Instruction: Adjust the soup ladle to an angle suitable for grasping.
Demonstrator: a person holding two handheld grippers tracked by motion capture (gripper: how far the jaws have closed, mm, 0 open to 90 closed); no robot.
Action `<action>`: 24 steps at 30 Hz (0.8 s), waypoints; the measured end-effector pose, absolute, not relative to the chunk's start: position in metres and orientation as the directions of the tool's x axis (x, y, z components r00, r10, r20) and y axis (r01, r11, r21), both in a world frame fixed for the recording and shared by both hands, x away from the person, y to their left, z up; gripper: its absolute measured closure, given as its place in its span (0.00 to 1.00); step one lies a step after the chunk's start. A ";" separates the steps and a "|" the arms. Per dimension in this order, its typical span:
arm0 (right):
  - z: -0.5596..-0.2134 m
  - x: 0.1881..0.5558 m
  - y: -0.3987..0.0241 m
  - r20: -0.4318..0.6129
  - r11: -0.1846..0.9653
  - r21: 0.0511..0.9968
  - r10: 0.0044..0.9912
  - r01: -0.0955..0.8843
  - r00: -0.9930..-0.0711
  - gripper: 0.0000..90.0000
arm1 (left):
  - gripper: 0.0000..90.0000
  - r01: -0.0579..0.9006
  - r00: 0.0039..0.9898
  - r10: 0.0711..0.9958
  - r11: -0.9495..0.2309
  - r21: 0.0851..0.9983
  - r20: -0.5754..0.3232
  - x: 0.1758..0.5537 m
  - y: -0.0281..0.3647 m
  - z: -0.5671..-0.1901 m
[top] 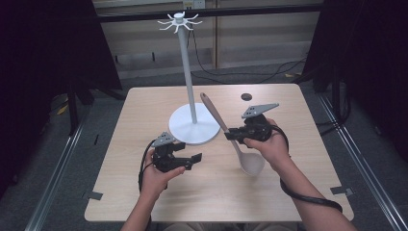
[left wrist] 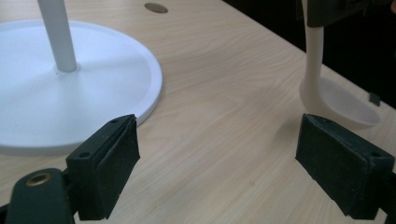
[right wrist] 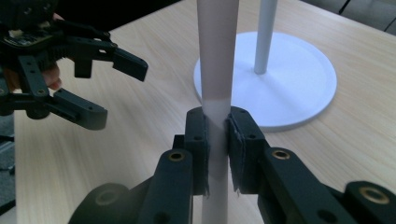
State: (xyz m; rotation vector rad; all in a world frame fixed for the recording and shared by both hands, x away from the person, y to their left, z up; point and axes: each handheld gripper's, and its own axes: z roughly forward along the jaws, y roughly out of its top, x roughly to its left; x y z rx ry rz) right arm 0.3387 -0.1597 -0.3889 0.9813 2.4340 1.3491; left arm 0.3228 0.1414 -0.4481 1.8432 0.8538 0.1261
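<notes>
High view | right tool (top: pixel 230 133) pinches ladle (top: pixel 234 140) | handle up-left, bowl down

A hook stand (top: pixel 194 129) is set mid-worktop (top: pixel 144 103) — a ladle (top: pixel 231 137) is held just to its right, bowl nearest the person, handle angled toward the far edge.

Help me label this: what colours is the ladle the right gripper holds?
The ladle has a brownish handle end and off-white bowl, clearest in the high view.
</notes>
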 end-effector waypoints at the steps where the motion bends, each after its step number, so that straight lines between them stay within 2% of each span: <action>1: -0.388 0.338 -0.159 0.148 0.356 0.818 0.629 0.452 -0.763 0.88 | 0.15 0.492 0.741 0.600 -0.180 0.852 -0.301 0.323 0.140 -0.446; 11: -0.385 0.330 -0.155 0.127 0.319 0.857 0.632 0.405 -0.765 0.88 | 0.18 0.447 0.757 0.567 -0.088 0.890 -0.324 0.330 0.122 -0.416; 19: -0.384 0.325 -0.155 0.130 0.272 0.878 0.655 0.393 -0.744 0.88 | 0.27 0.414 0.759 0.565 -0.037 0.909 -0.323 0.336 0.109 -0.396; 24: -0.384 0.320 -0.152 0.126 0.243 0.894 0.670 0.376 -0.732 0.88 | 0.38 0.409 0.748 0.576 -0.007 0.913 -0.331 0.339 0.101 -0.385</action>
